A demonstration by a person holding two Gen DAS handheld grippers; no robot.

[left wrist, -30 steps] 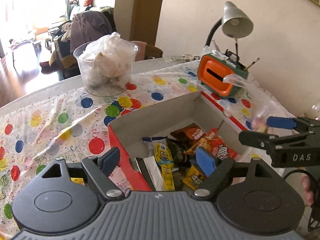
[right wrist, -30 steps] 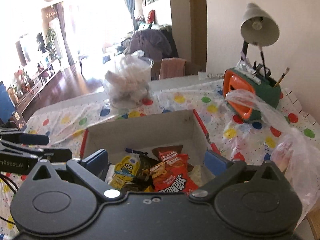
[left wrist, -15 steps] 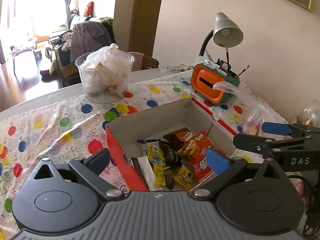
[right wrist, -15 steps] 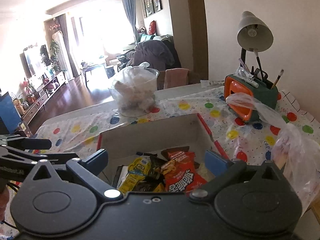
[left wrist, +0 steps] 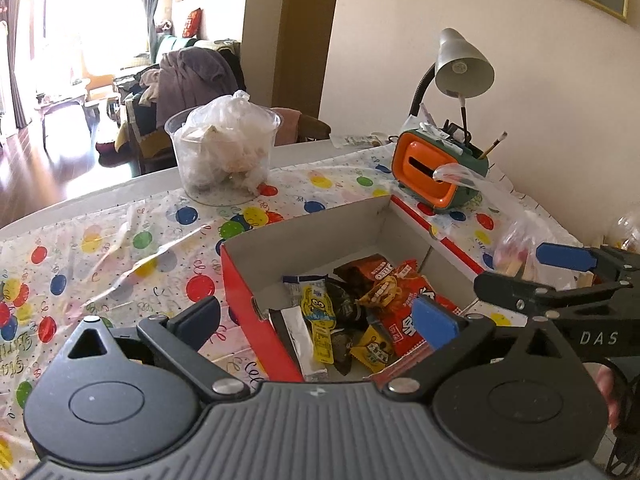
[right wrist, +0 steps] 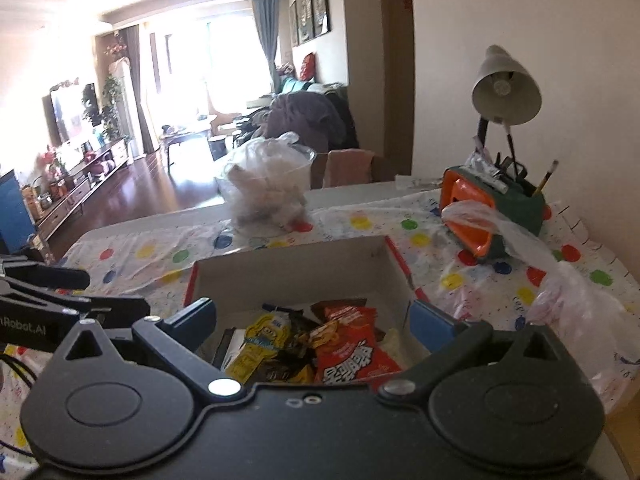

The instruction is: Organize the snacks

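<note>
An open cardboard box [left wrist: 304, 232] with red outer sides sits on the spotted tablecloth and holds several snack packets: a red packet [left wrist: 404, 312], a yellow Minion packet [left wrist: 318, 312], dark and orange ones. It also shows in the right wrist view [right wrist: 288, 268] with the red packet [right wrist: 352, 356]. My left gripper [left wrist: 316, 322] is open and empty above the box's near edge. My right gripper [right wrist: 312, 320] is open and empty, held over the box's near side; it shows at the right in the left wrist view [left wrist: 532, 268].
A clear tub [left wrist: 226, 156] stuffed with plastic bags stands behind the box. An orange and green pen holder [left wrist: 436, 176] and a desk lamp [left wrist: 462, 66] stand at the back right. A clear plastic bag [right wrist: 568, 292] lies right of the box, near the table edge.
Both grippers have pulled back and up from the box, so more of the room and table shows. Both stay open and empty. The snacks have not moved.
</note>
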